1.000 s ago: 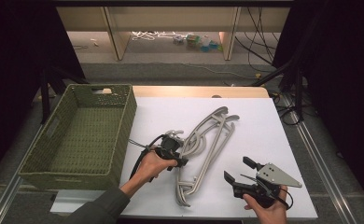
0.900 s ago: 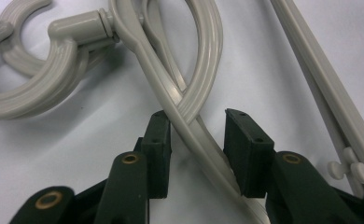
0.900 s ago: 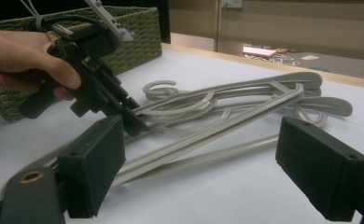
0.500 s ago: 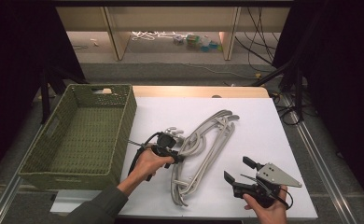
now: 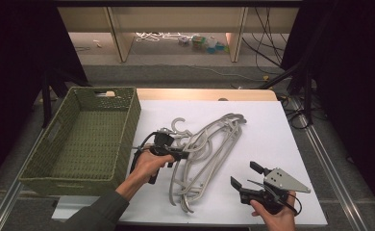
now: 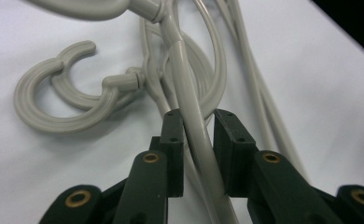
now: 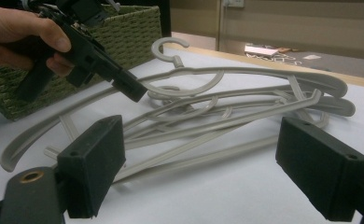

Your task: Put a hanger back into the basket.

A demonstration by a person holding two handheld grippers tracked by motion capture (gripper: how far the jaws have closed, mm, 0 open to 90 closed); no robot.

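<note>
The left gripper (image 5: 183, 153) is held low over the white table (image 5: 272, 130), the left hand (image 5: 147, 162) wrapped around its grip and the forearm entering from the near left edge. Its jaws point right, toward the pile of grey hangers (image 5: 209, 144). The jaws have just been closing; in the left gripper view they are seen set on either side of 1 hanger arm (image 6: 194, 121), with the pads against or almost against it, so the bar is taken as clamped. The hooks (image 6: 63, 102) of 2 hangers are seen lying flat on the table just beyond the jaws.

The right gripper (image 5: 245, 175) is held at the near right of the table by the right hand (image 5: 272, 214), well apart from the hangers. Its jaws are spread wide with nothing between them.

The hangers are stacked across one another at the table centre. A green woven basket (image 5: 80, 96) stands at the left, beside the left hand. Shelving and cables are seen on the far floor.
</note>
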